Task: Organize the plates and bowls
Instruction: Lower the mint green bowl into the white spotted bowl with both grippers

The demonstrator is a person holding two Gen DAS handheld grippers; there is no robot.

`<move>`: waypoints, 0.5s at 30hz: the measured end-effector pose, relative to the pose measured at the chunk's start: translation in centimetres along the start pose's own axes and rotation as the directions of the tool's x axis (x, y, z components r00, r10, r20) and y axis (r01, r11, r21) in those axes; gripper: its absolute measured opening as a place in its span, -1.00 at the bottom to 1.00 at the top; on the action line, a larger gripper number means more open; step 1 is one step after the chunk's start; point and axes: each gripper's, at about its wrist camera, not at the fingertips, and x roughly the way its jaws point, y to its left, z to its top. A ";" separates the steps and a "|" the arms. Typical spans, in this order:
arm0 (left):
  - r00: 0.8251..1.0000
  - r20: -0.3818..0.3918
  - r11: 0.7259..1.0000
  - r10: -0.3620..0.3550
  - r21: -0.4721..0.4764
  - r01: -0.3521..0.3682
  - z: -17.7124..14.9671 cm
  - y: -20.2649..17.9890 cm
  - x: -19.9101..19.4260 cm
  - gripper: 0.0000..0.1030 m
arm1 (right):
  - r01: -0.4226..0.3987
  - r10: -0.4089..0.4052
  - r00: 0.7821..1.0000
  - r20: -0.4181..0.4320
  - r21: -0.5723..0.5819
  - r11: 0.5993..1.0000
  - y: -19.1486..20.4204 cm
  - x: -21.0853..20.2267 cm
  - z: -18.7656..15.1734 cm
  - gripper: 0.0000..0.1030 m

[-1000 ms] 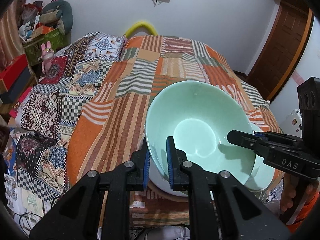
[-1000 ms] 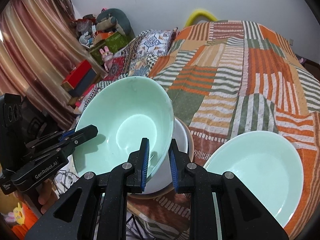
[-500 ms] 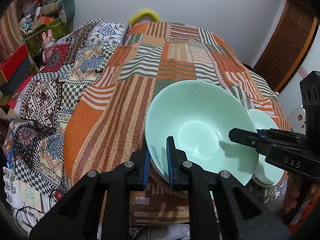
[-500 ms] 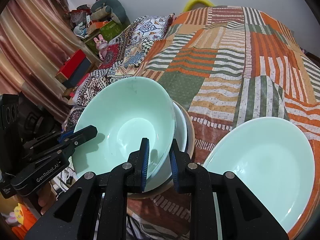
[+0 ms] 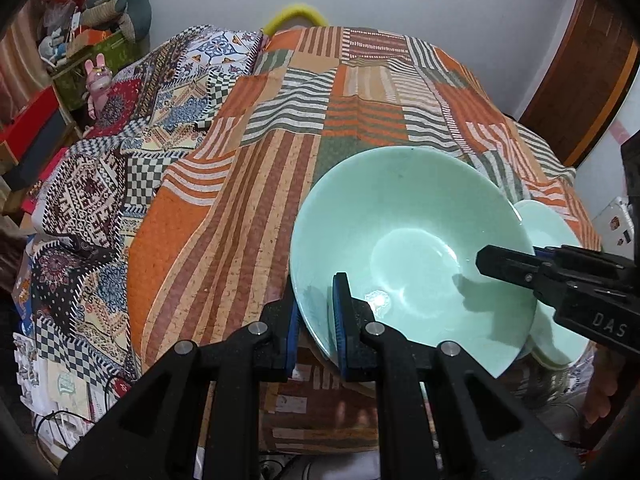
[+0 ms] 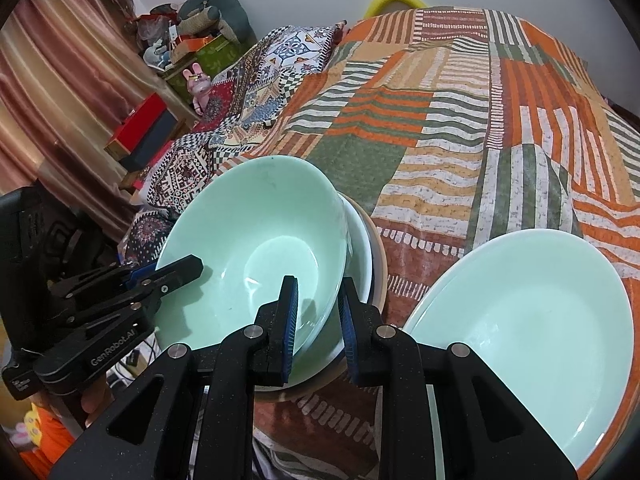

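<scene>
A mint green bowl (image 5: 404, 256) (image 6: 260, 248) rests in a stack of a white bowl (image 6: 360, 240) and a tan plate (image 6: 378, 256) at the bed's near edge. My left gripper (image 5: 314, 316) is shut on the bowl's near-left rim. My right gripper (image 6: 318, 316) straddles the bowl's rim on the other side with its jaws slightly parted; it also shows in the left wrist view (image 5: 552, 276). A mint green plate (image 6: 528, 328) (image 5: 556, 240) lies to the right of the stack.
The bed is covered by an orange, green and white striped patchwork quilt (image 5: 320, 120) with a darker patterned quilt (image 5: 100, 184) on its left. Boxes and toys (image 6: 180, 56) stand by a curtain at the left. A brown door (image 5: 580, 80) is at the right.
The green bowl has come down into the white bowl on the stack. My right gripper's jaws have opened a little off its rim. The left gripper has stayed shut on it.
</scene>
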 end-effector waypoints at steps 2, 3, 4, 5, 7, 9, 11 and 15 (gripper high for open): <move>1.000 0.005 1.000 0.015 0.009 -0.015 0.0 0.0 0.0 -0.75 | -0.001 0.001 1.000 -0.003 -0.003 1.000 0.0 0.2 0.0 -0.60; 1.000 0.006 1.000 0.016 0.009 -0.016 0.0 0.0 0.0 -0.75 | 0.001 -0.001 1.000 -0.004 -0.005 1.000 0.1 0.2 0.0 -0.60; 1.000 0.007 1.000 0.017 0.009 -0.017 0.0 0.0 0.1 -0.75 | 0.002 -0.002 1.000 -0.004 -0.006 1.000 0.0 0.3 0.0 -0.60; 1.000 0.007 1.000 0.017 0.008 -0.018 0.0 0.1 0.1 -0.75 | 0.001 -0.001 1.000 -0.004 -0.007 1.000 0.1 0.3 0.0 -0.59; 1.000 0.010 1.000 0.020 0.007 -0.020 0.0 0.2 0.2 -0.75 | -0.002 0.002 1.000 -0.005 -0.008 1.000 0.1 0.3 0.0 -0.59; 1.000 0.011 1.000 0.023 0.006 -0.023 0.0 0.2 0.2 -0.75 | -0.005 0.005 1.000 -0.007 -0.010 1.000 0.1 0.3 0.0 -0.58; 1.000 0.011 1.000 0.028 0.006 -0.028 0.0 0.3 0.3 -0.74 | -0.009 0.008 1.000 -0.006 -0.008 1.000 0.1 0.3 0.0 -0.58; 1.000 0.006 1.000 0.029 0.002 -0.029 0.0 0.5 0.5 -0.73 | -0.011 0.011 1.000 0.005 -0.011 1.000 0.1 -0.1 0.1 -0.55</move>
